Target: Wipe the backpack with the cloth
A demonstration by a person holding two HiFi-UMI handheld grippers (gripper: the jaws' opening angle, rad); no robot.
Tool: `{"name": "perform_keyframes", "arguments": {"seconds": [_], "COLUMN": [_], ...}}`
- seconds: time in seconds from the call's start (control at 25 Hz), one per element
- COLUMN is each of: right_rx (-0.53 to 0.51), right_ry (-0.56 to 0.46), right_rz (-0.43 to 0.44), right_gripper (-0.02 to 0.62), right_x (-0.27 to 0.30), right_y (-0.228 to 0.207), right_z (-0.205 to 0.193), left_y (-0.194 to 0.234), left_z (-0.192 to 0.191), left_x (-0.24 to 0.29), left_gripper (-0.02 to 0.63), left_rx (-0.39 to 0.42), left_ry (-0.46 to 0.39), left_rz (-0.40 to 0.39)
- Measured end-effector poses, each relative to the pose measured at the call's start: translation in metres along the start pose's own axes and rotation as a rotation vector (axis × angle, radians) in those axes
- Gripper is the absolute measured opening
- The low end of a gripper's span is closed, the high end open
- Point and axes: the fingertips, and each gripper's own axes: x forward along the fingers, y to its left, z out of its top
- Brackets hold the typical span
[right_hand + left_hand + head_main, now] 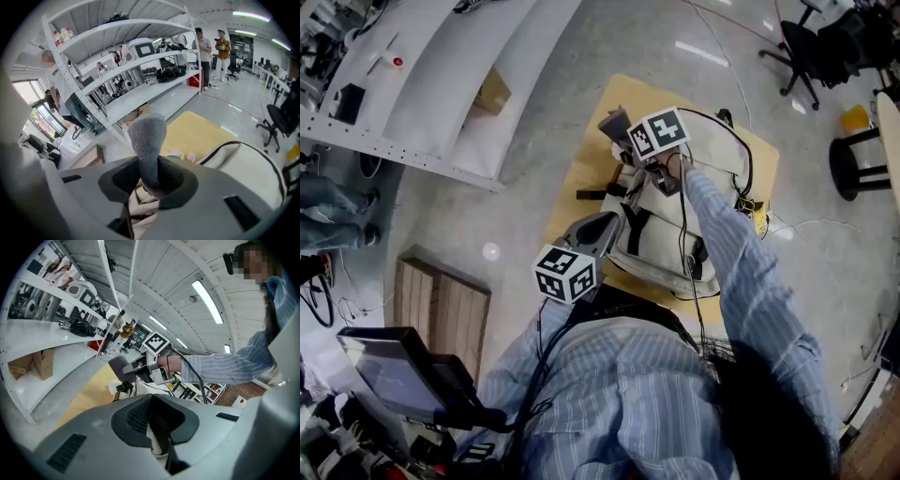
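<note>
Backpack (pixel 670 244) lies flat on yellow surface (pixel 586 164); contents hidden.
Right claw (pixel 150 176) clamped on grey cloth (pixel 147 133), at backpack's far end; contact not evident.
Left claw (pixel 151 399): jaws together at near edge; pinching fabric or not, unclear.
Judgement: wipe stroke pending. Next move: press cloth onto fabric, sweep, keep bag steady.
Cardboard box (pixel 492 91) on shelf (pixel 441 66), contents unseen.

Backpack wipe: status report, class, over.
Right gripper shut on grey fleecy cloth, at cream fabric backpack top. Left gripper shut, near backpack's edge. No obstruction seen.
</note>
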Motion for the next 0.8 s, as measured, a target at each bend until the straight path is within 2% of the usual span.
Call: {"name": "perform_keyframes", "arguments": {"seconds": [0.24,0.32,0.48,0.64,0.8], "right_rx": [-0.142,-0.164,-0.132,-0.127,-0.075], "right_ry": [0.027,0.024,0.032,0.09,0.128], "right_rz": [-0.088,-0.088,0.031,0.05,0.124], "right_gripper": [0.101,0.101,0.101,0.101,0.101], "right_x": [-0.01,-0.013,-0.017,-0.006,0.01], "right_y": [0.015,0.024,0.066,0.083,0.104], "right_z": [-0.01,-0.012,-0.021,-0.042,-0.064], "left_y": [-0.006,-0.007,-0.009,-0.011,0.001], "left_z": [-0.008,-0.011,-0.015,-0.013,-0.019], "left_x": [-0.022,-0.03,-0.049,-0.06,-0.07], "left_gripper": [0.014,0.014,0.014,0.014,0.014], "left_rx": [-0.006,-0.008,-0.015,-0.019,-0.036], "left_ry": [-0.02,-0.032,-0.053,-0.074,-0.087], "left_rz": [0.011,0.016,0.027,0.037,0.06]}}
